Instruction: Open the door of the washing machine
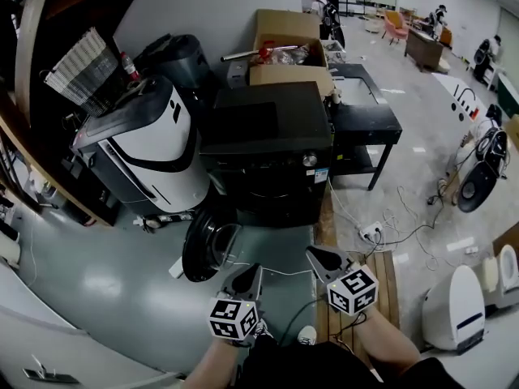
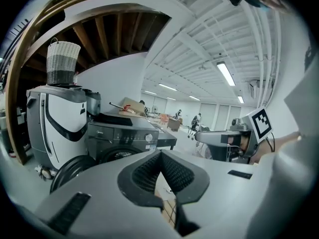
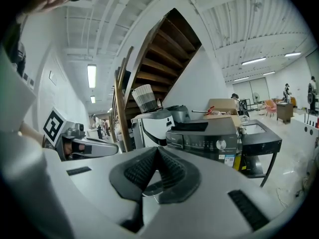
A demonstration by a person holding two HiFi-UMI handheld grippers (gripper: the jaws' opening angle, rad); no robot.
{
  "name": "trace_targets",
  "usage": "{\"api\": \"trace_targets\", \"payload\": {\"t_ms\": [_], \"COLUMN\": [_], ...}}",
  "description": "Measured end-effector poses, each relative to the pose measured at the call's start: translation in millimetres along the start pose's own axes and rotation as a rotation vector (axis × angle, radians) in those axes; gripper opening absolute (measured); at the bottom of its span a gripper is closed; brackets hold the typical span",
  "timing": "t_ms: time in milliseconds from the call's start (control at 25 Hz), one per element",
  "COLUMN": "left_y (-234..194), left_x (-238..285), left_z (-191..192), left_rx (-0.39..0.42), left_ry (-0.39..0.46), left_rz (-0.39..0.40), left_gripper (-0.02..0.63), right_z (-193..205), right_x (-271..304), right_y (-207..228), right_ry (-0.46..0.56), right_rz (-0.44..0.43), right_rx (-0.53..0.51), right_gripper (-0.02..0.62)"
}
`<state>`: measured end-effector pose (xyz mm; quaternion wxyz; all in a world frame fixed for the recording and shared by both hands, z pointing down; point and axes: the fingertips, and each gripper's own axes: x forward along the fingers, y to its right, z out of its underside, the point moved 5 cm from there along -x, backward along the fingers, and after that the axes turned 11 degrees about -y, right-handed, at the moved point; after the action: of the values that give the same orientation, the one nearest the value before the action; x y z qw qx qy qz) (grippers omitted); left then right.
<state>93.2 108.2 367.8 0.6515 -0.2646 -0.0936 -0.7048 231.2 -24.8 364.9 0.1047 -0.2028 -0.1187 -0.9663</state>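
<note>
The black front-loading washing machine (image 1: 268, 148) stands in the middle of the head view. Its round door (image 1: 207, 245) hangs open, swung out to the left over the grey floor. My left gripper (image 1: 250, 272) and right gripper (image 1: 313, 254) are low in that view, in front of the machine and apart from it. Both are shut with nothing between the jaws. The left gripper view shows the machine (image 2: 122, 133) and its open door (image 2: 72, 171) beyond the shut left gripper (image 2: 160, 154). In the right gripper view the machine (image 3: 209, 138) lies ahead of the shut right gripper (image 3: 157, 151).
A white and black appliance (image 1: 150, 148) stands against the machine's left side, a woven basket (image 1: 81, 71) behind it. A cardboard box (image 1: 288, 51) sits behind the machine, a black table (image 1: 365, 124) to its right. A wooden pallet (image 1: 357, 298), power strip (image 1: 371, 232) and cables lie at right.
</note>
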Motion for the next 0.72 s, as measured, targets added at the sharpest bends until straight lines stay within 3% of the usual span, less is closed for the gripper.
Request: {"api": "trace_targets", "payload": {"t_ms": [720], "left_y": [8], "left_x": [-26], "left_z": [17], "left_rx": [-0.029], "left_ry": [0.018], "left_rz": [-0.024], "left_gripper": [0.018], "right_z": [21], "right_x": [-17], "right_y": [-22], "right_ry": [-0.007], "right_rz": [-0.007], "right_rx": [0.016], "right_gripper": [0.017]}}
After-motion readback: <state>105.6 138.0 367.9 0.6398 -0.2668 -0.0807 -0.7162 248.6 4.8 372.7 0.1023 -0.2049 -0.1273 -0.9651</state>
